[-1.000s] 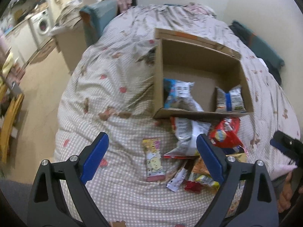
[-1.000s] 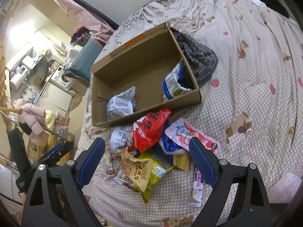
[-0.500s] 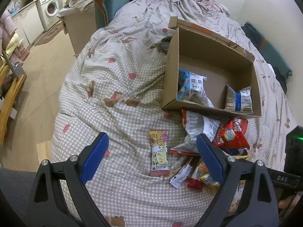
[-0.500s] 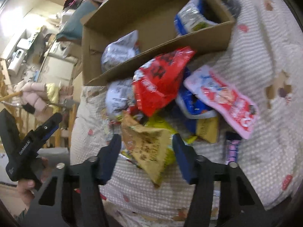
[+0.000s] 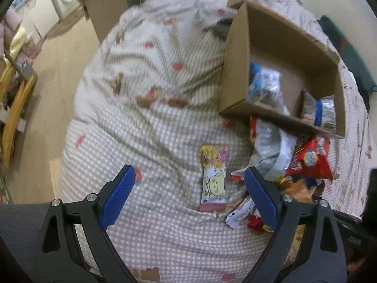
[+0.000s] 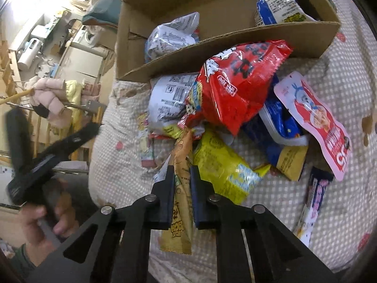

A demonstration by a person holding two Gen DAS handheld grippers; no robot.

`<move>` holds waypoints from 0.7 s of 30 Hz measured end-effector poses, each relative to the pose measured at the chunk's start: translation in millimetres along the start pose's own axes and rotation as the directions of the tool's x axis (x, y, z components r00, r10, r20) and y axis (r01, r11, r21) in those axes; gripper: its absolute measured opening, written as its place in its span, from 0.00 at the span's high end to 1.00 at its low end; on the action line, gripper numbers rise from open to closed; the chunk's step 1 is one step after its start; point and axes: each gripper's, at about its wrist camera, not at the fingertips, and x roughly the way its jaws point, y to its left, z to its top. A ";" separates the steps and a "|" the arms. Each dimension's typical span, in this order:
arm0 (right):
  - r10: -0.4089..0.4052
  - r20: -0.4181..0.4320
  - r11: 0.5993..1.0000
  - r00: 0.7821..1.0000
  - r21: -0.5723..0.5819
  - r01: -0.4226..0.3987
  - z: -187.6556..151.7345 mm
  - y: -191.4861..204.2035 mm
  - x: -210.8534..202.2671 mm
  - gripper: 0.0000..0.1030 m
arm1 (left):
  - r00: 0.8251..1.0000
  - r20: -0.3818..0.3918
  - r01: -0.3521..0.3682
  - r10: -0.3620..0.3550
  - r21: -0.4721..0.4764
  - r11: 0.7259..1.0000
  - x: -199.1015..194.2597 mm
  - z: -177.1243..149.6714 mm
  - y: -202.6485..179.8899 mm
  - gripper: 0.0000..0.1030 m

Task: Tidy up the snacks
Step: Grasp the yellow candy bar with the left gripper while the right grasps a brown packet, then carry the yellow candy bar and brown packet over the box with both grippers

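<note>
The right gripper (image 6: 182, 173) has its fingers clamped on a tan crinkled foil snack packet (image 6: 180, 188), at the near edge of the snack pile on the checked bedspread (image 6: 271, 224). The step looks like a pick-up; next, a lift and carry into the open brown cardboard box (image 6: 235, 44) beyond. The left gripper (image 5: 188, 186) hangs with fingers wide apart, holding nothing, above a pink-and-yellow bear-print bar wrapper (image 5: 214, 179)

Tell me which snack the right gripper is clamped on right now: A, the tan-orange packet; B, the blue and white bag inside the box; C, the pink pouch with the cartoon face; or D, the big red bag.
A: in the right wrist view the right gripper has both jaws pressed against the tan-orange packet, while the big red bag lies untouched beyond it.
</note>
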 end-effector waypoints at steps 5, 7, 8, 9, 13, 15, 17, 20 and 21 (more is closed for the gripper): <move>0.056 0.086 0.998 0.995 -0.012 -0.056 -9.2 0.3 -33.7 0.88 | 0.998 -0.067 -0.015 0.019 0.058 0.998 30.0 -7.0 -18.0 0.35; 0.071 0.144 0.997 0.987 -0.019 -0.069 -8.6 -0.4 -49.0 0.88 | 0.996 -0.088 -0.019 0.030 0.127 0.992 41.0 -9.8 -32.8 0.42; 0.073 0.164 0.997 0.984 -0.022 -0.071 -8.1 -0.5 -52.1 0.88 | 0.995 -0.088 -0.027 0.041 0.155 0.988 44.3 -10.9 -38.6 0.48; 0.072 0.181 0.997 0.981 -0.022 -0.069 -7.2 -0.9 -54.9 0.88 | 0.995 -0.088 -0.031 0.048 0.184 0.982 47.8 -11.5 -44.8 0.50; 0.051 0.191 0.999 0.980 0.007 -0.053 -4.2 -8.9 -55.9 0.88 | 0.992 -0.097 -0.057 0.079 0.208 0.977 60.9 -10.8 -51.3 0.52; 0.047 0.193 0.999 0.980 0.009 -0.050 -5.2 -13.8 -61.1 0.88 | 0.988 -0.119 -0.068 0.094 0.199 0.978 71.2 -10.8 -49.7 0.59; 0.046 0.197 0.999 0.979 0.008 -0.049 -5.7 -14.1 -64.6 0.88 | 0.985 -0.150 -0.062 0.090 0.184 0.981 78.7 -11.7 -46.9 0.67; 0.047 0.205 0.999 0.978 0.003 -0.049 -6.3 -12.2 -68.2 0.88 | 0.983 -0.149 -0.076 0.104 0.187 0.979 80.1 -10.3 -46.4 0.77; 0.049 0.207 0.999 0.977 0.001 -0.050 -6.5 -11.1 -67.3 0.88 | 0.983 -0.151 -0.073 0.101 0.181 0.981 80.4 -9.5 -45.4 0.77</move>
